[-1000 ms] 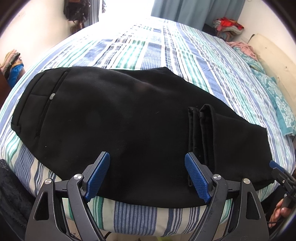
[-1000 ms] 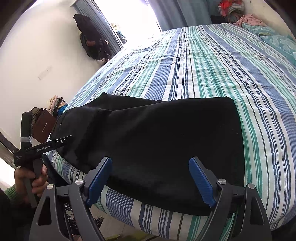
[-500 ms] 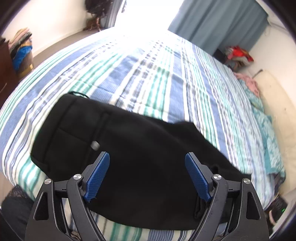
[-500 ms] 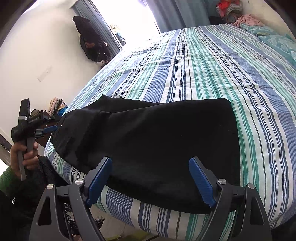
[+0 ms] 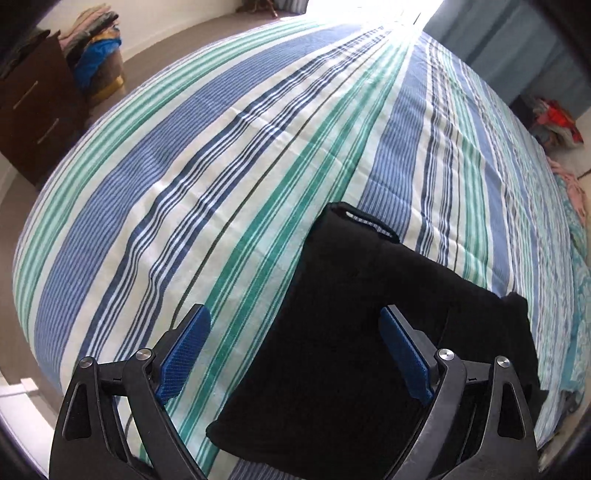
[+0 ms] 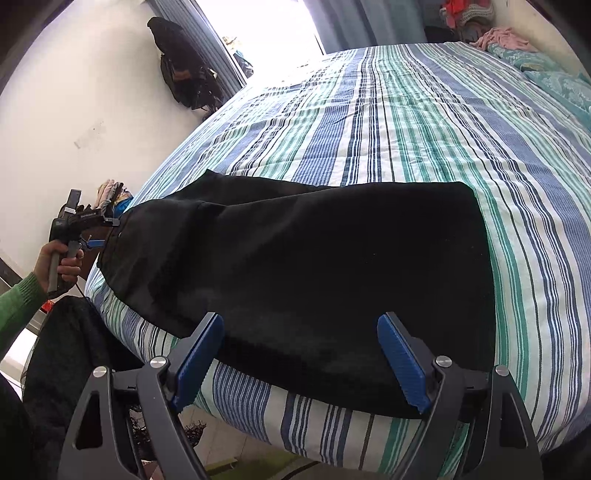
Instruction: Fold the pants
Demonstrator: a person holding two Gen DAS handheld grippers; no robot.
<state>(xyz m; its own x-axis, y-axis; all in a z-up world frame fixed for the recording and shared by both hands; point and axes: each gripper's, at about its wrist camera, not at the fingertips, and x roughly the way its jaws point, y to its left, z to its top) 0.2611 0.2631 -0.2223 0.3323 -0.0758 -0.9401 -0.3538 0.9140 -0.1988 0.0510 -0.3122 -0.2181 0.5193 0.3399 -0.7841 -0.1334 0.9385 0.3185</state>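
Two open grippers, pants [image 6: 303, 266] below jaws

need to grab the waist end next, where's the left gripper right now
In the right wrist view the left gripper is at the far left, beside the pants waist end.

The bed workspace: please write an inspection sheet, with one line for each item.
Surface: bed with striped cover, blue, green and white.
Job's things: black pants, lying flat at the bed's near edge, already folded at least once.
Clutter: patterned pillow and pink cloth at the bed's far end.
Grippers: left gripper jaws opening over the pants' waistband end, nothing pinched; right gripper open above the pants' near edge.
Cables: thin cord below the hand holding the left gripper.
Surroundings: brown dresser, stacked clothes, dark bag hanging on the wall, curtains.
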